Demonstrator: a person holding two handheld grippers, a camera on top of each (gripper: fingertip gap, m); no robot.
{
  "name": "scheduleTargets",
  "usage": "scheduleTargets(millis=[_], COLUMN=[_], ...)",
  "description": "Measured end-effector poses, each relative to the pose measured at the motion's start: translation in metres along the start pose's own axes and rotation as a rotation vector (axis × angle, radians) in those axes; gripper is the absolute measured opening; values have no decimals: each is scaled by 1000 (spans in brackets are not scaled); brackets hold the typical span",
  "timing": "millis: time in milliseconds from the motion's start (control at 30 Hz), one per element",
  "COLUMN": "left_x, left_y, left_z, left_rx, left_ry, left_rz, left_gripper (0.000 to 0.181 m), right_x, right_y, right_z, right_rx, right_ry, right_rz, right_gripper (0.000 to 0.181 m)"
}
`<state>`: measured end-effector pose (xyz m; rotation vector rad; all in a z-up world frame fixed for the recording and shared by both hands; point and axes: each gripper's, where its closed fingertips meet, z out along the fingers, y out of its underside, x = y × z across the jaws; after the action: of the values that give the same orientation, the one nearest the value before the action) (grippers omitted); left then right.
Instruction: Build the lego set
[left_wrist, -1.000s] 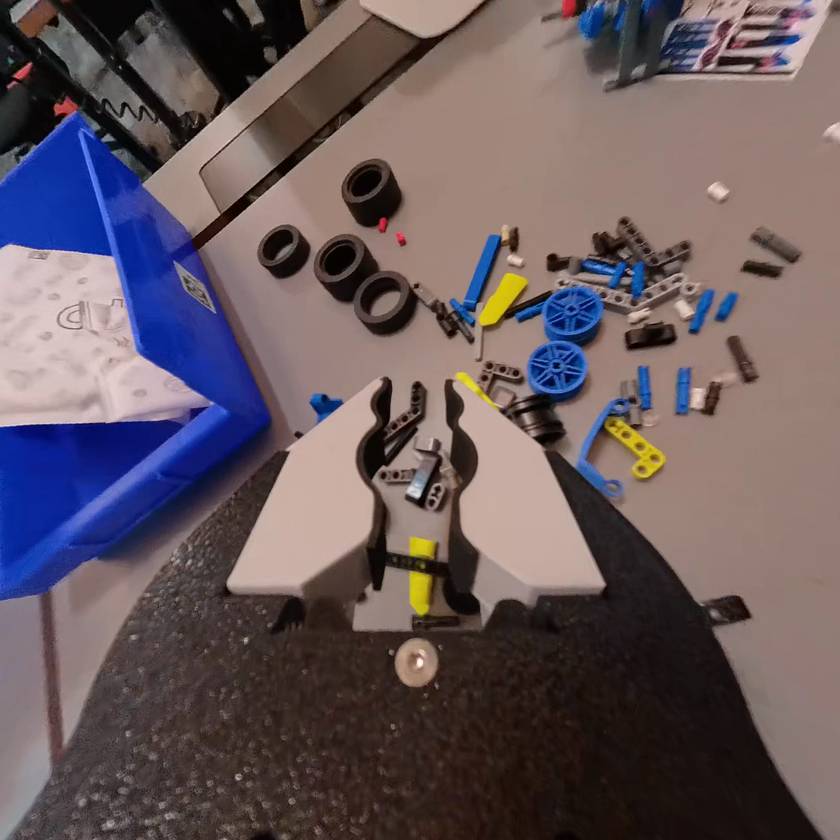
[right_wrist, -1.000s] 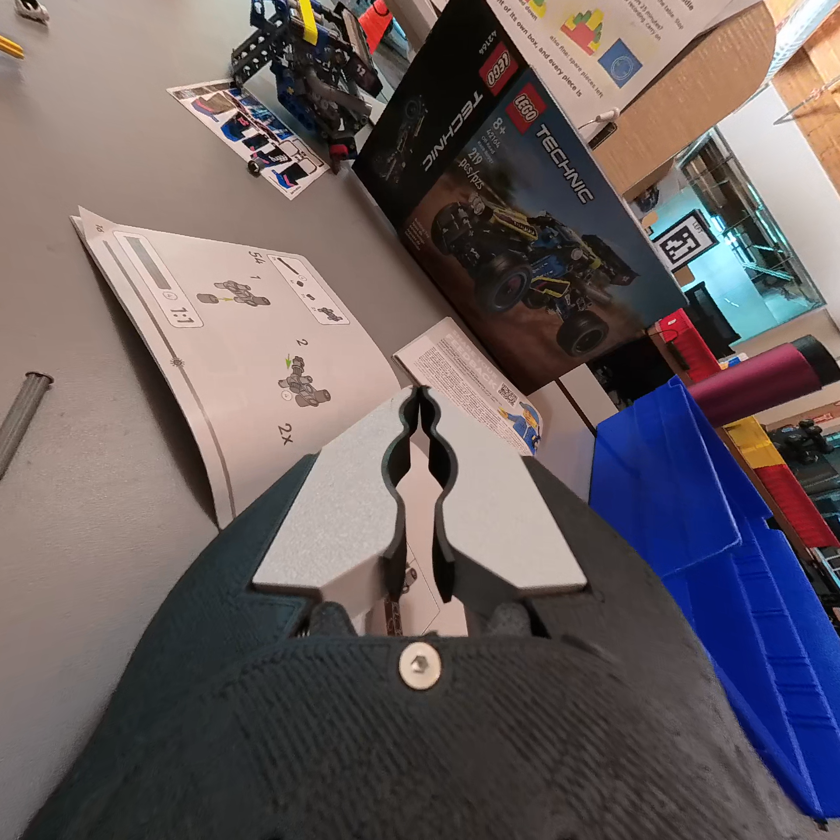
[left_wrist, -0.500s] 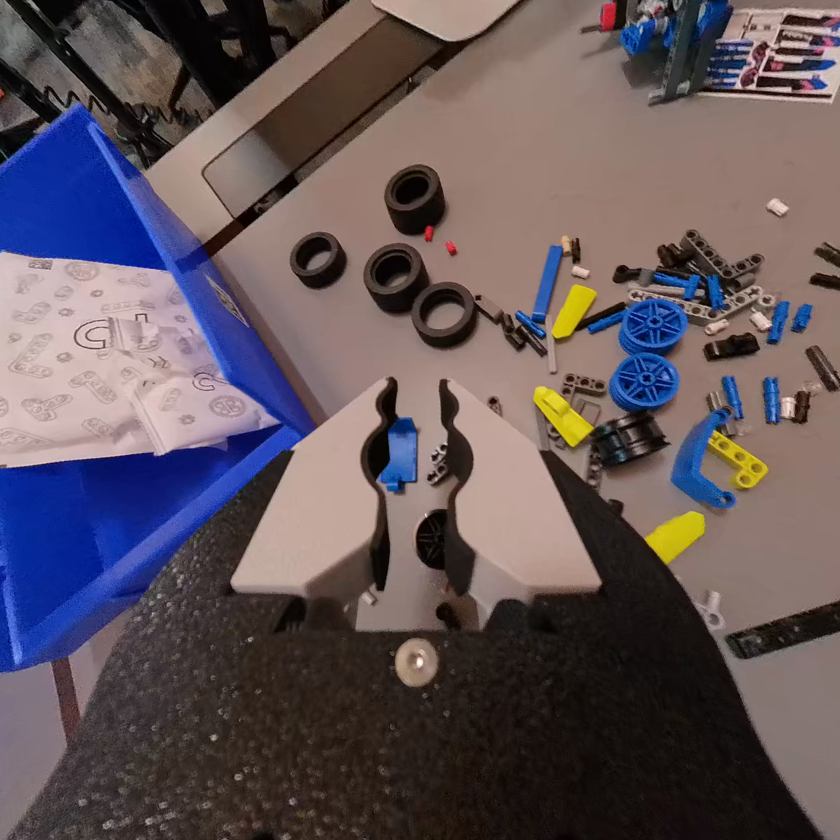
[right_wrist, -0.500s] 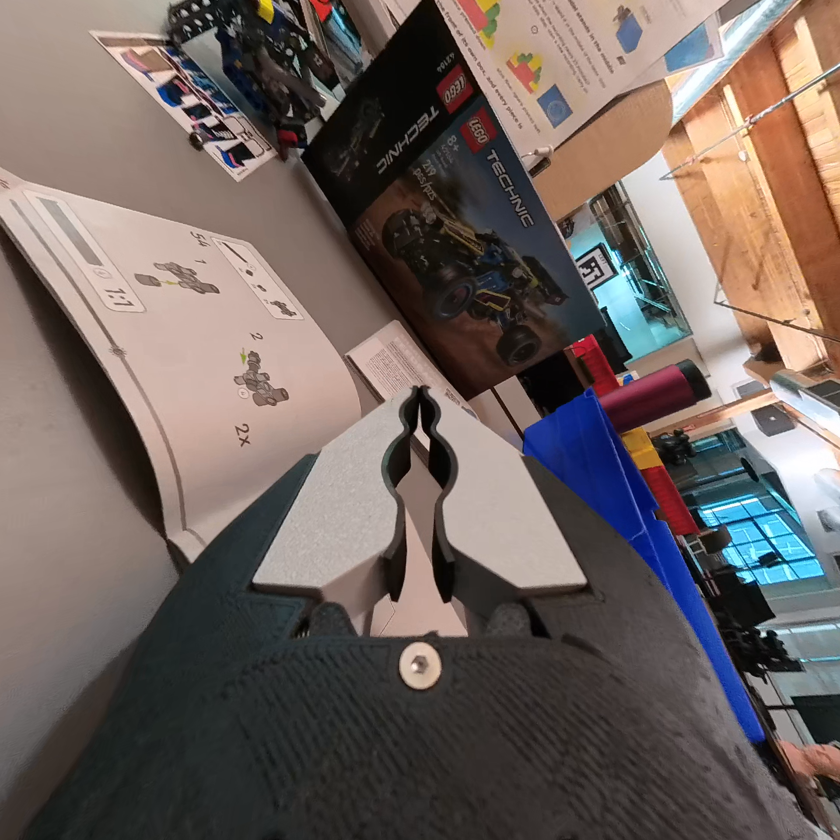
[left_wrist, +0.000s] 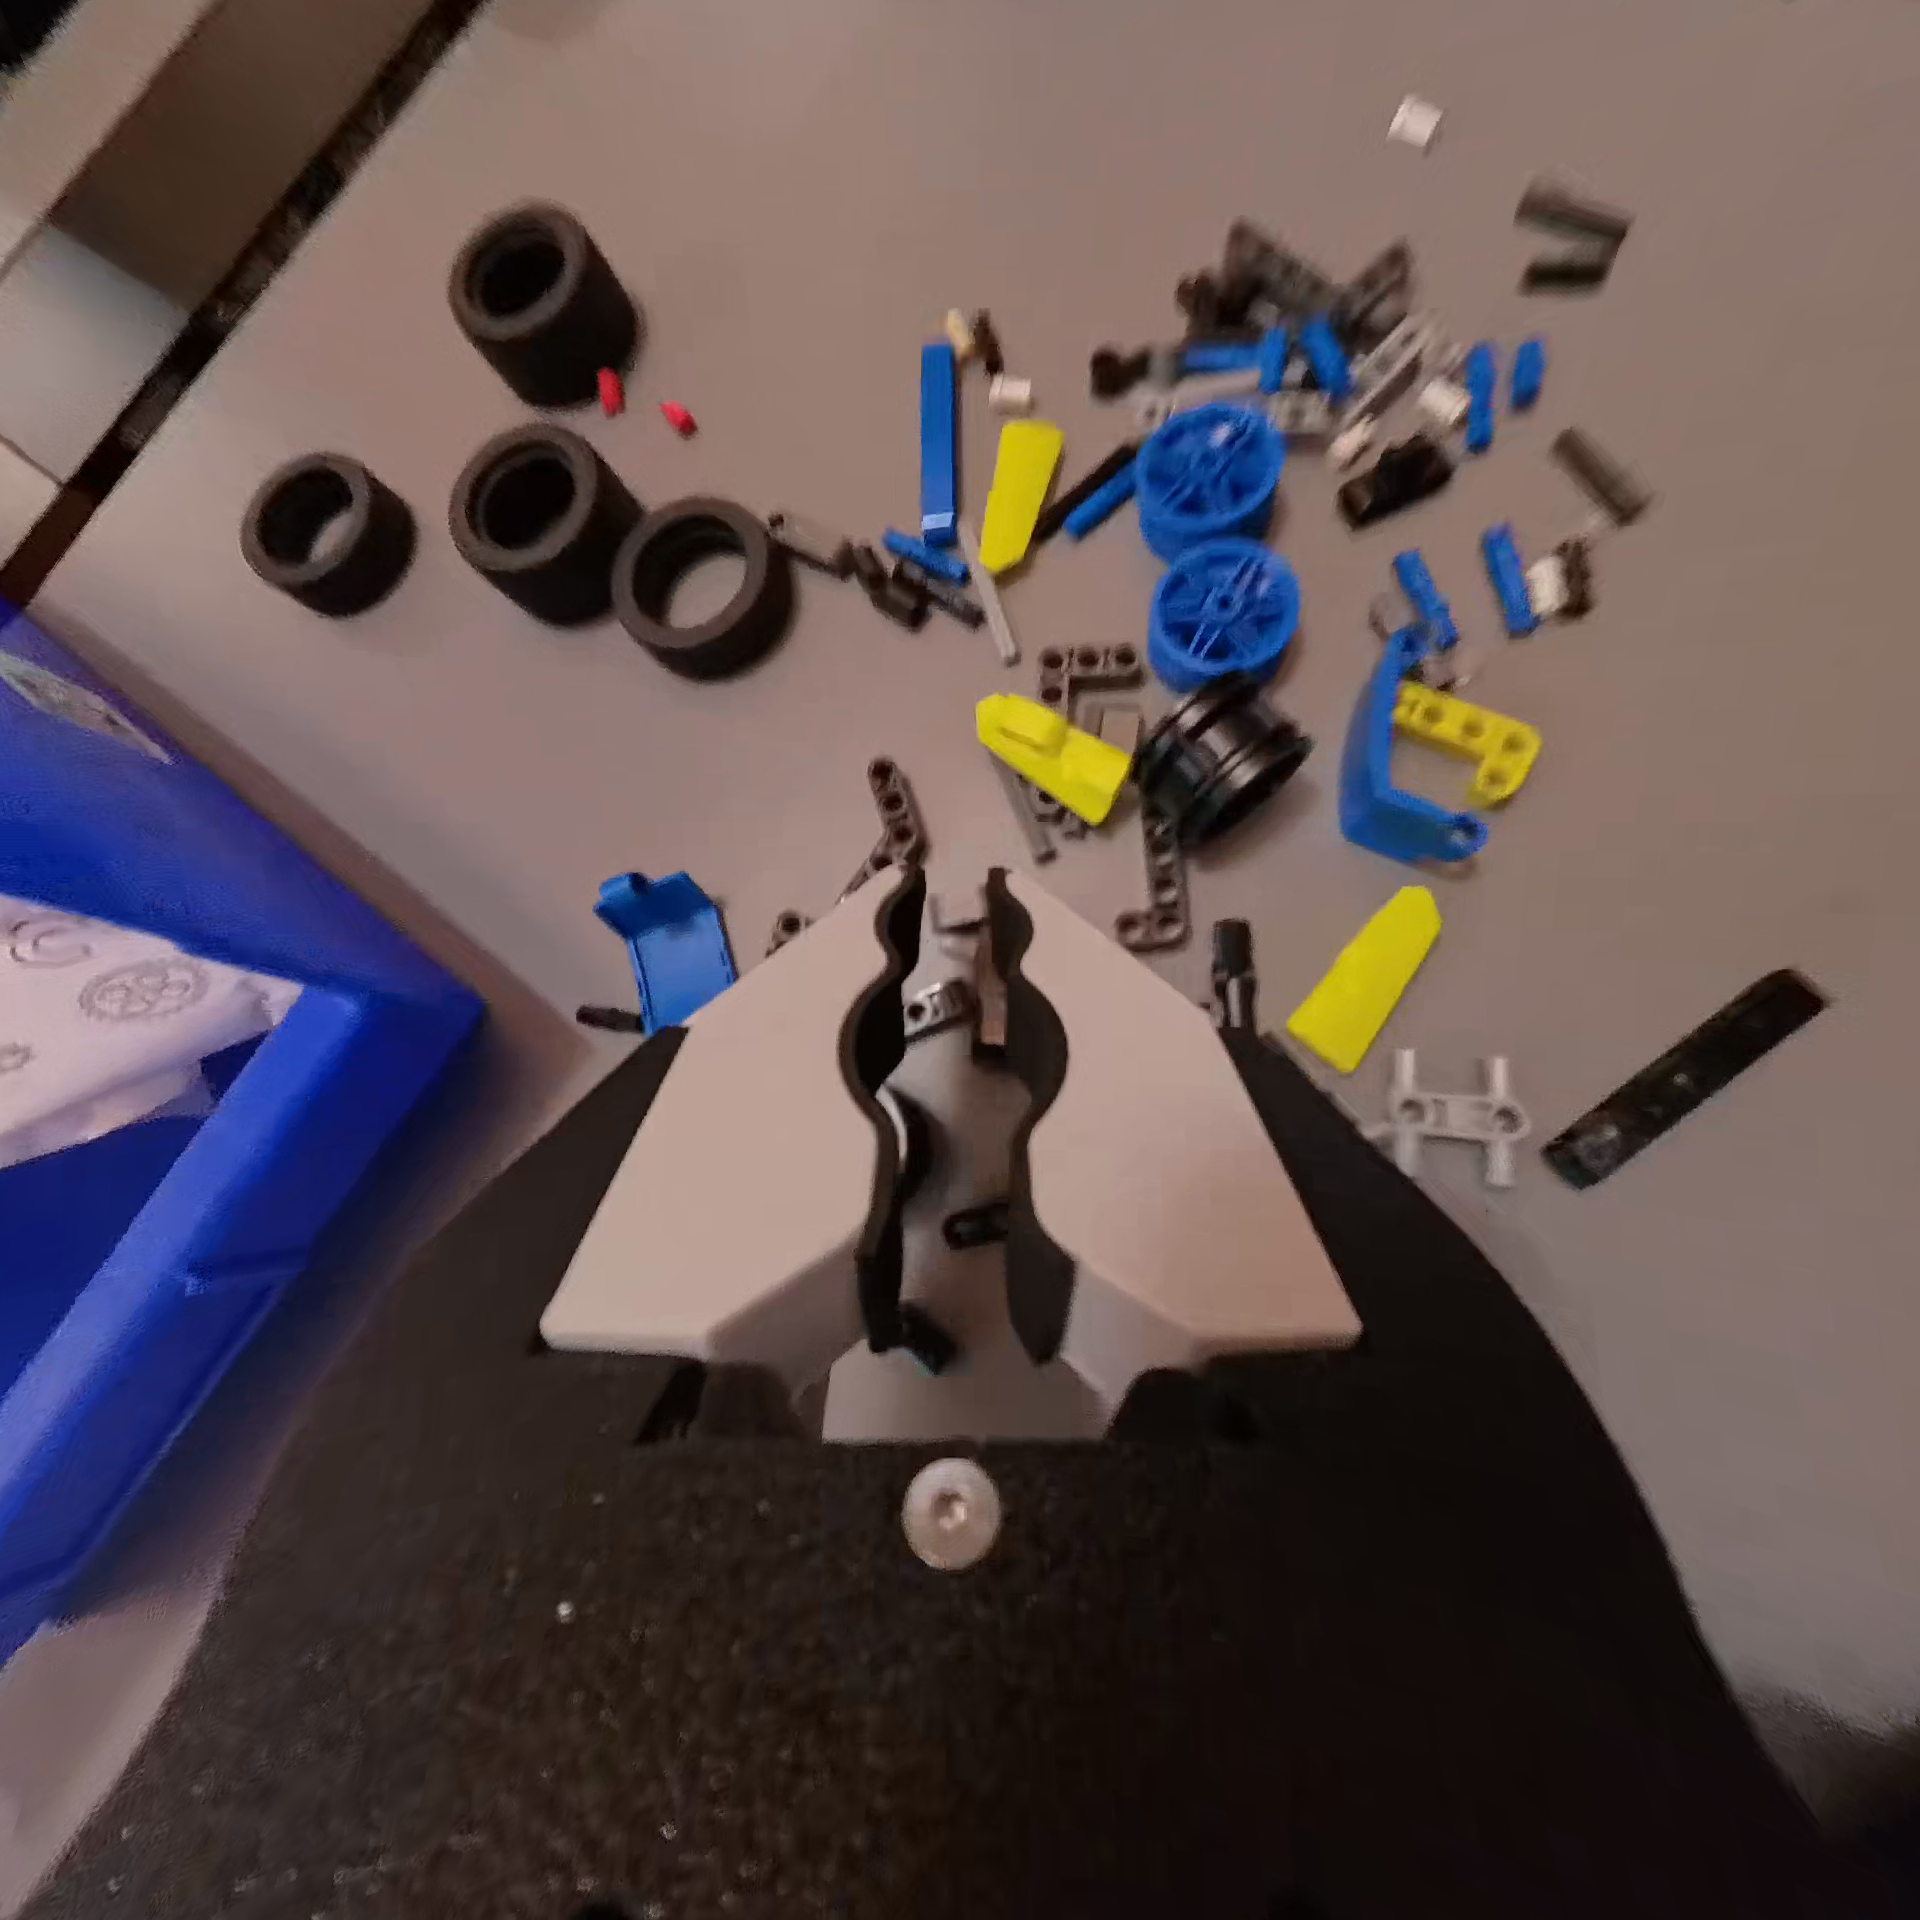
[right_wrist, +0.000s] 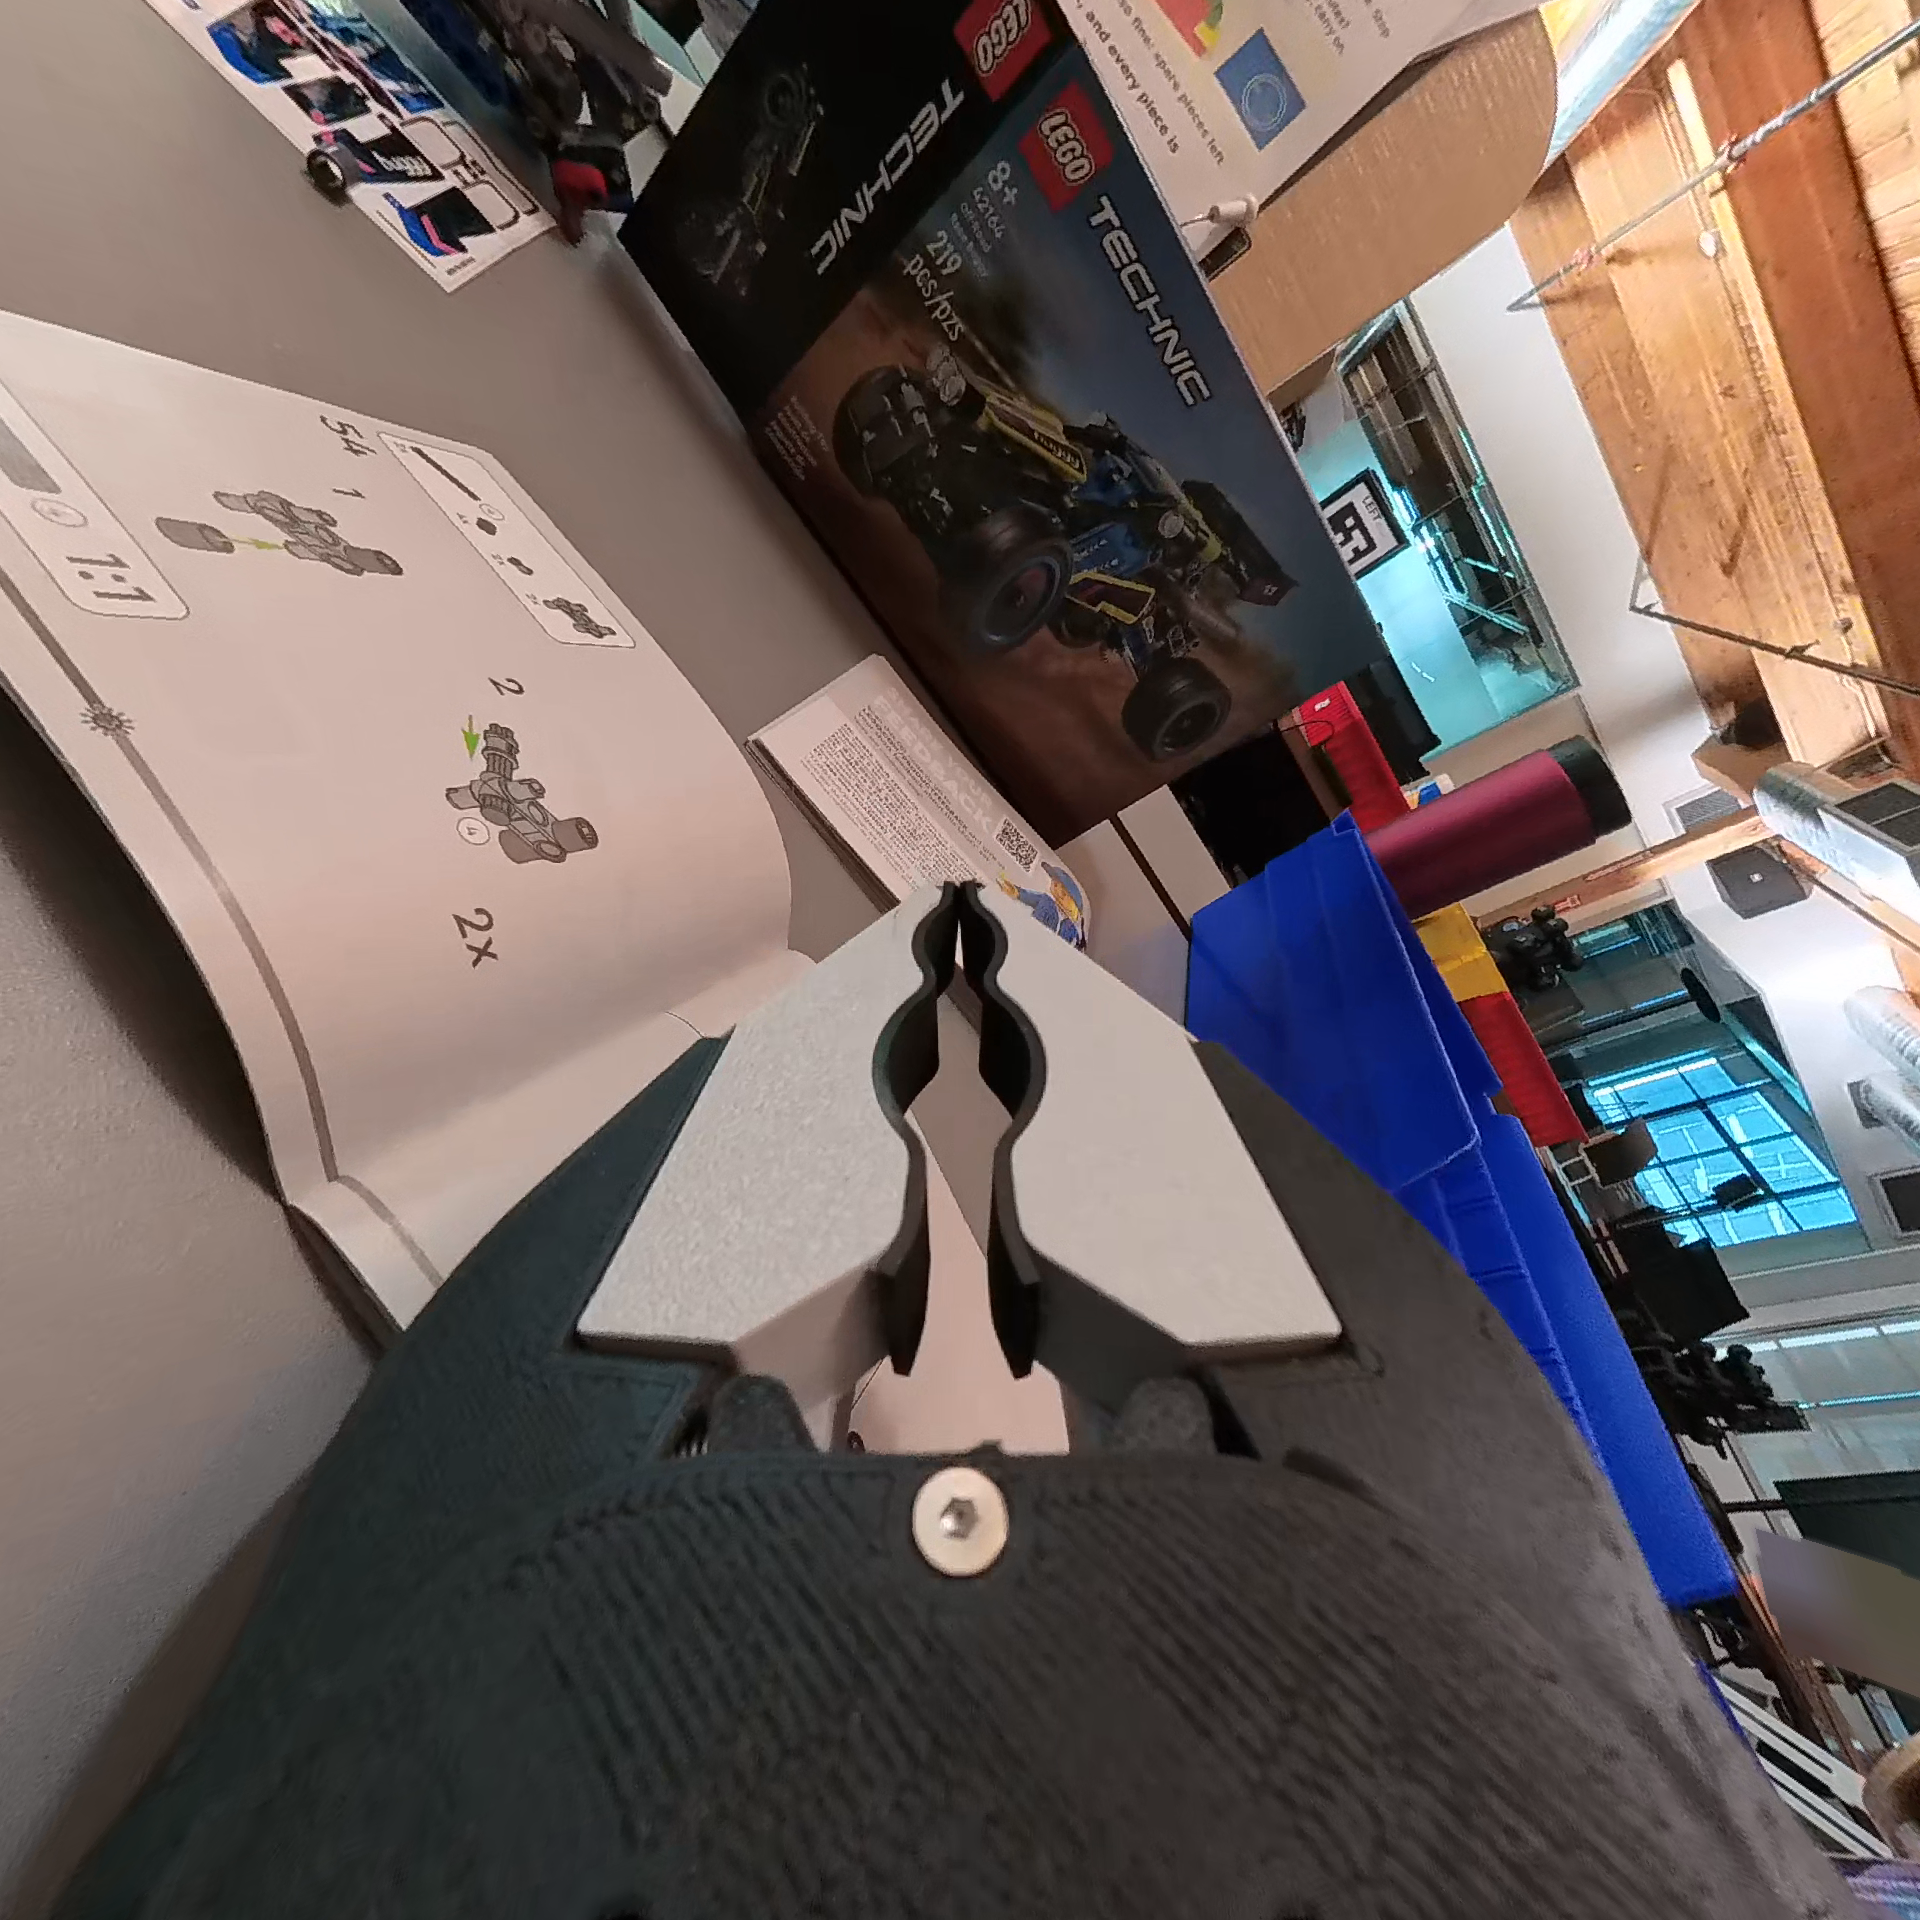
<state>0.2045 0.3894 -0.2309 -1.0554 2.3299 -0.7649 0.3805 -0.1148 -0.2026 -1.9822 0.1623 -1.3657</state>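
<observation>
Loose Lego parts lie on the grey table in the left wrist view: several black tyres (left_wrist: 540, 520), two blue wheel hubs (left_wrist: 1210, 478), a black rim (left_wrist: 1226, 764), yellow panels (left_wrist: 1055, 753), a blue curved piece (left_wrist: 1371, 769) and many small pins and beams. My left gripper (left_wrist: 956, 888) hovers over the near edge of the pile, jaws a little apart and holding nothing. Small black and grey pieces (left_wrist: 951, 1003) show on the table through the gap. My right gripper (right_wrist: 958, 899) is shut and empty, above the open instruction booklet (right_wrist: 416, 727).
A blue bin (left_wrist: 208, 1039) holding a printed paper bag (left_wrist: 94, 1018) stands at the left. A small blue panel (left_wrist: 670, 940), a grey connector (left_wrist: 1449, 1117) and a long black beam (left_wrist: 1683, 1075) flank my left fingers. The set's box (right_wrist: 1039, 416), a part-built model (right_wrist: 582, 62) and blue bins (right_wrist: 1403, 1091) are beyond the booklet. The gap from one gripper's tips to the other's is roughly 55 cm. Measured from the fingertips, the black rim (left_wrist: 1226, 764) is 5 cm or so from the left gripper and 50 cm from the right.
My left gripper has moved right and in toward the pile; the small blue panel that was between the jaws is now to their left. My right gripper stays shut, nearer the booklet.
</observation>
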Motion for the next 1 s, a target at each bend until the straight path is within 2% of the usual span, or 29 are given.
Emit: scheduleTargets(millis=[133,300,467,600,667,800,900,1000], left_x=[-5,-6,27,43,32,20,-15,-57], left_y=[20,-1,-8,-15,-15,-12,-16,-17], left_z=[3,5,25,28,27,22,11,-14], left_rx=[-81,11,-55,-29,-12,7,41,125], left_ry=[-16,-35,81,138,91,44,-155,-378], left_rz=[-31,-29,90,149,121,100,57,-68], left_gripper=[8,10,11,21,29,30,22,21], right_x=[-1,-3,-3,-4,-5,-4,-5,-5], right_y=[1,1,1,2,2,2,2,2], right_z=[0,1,1,1,1,1,1,1], right_rx=[-2,-5,-3,-5,-7,-6,-6,-6], right_ry=[-8,-20,-21,-26,-29,-29,-29,-29], right_rz=[5,-1,0,-2,-3,1,-1,-1], right_gripper=[0,0,0,0,0,0,0,0])
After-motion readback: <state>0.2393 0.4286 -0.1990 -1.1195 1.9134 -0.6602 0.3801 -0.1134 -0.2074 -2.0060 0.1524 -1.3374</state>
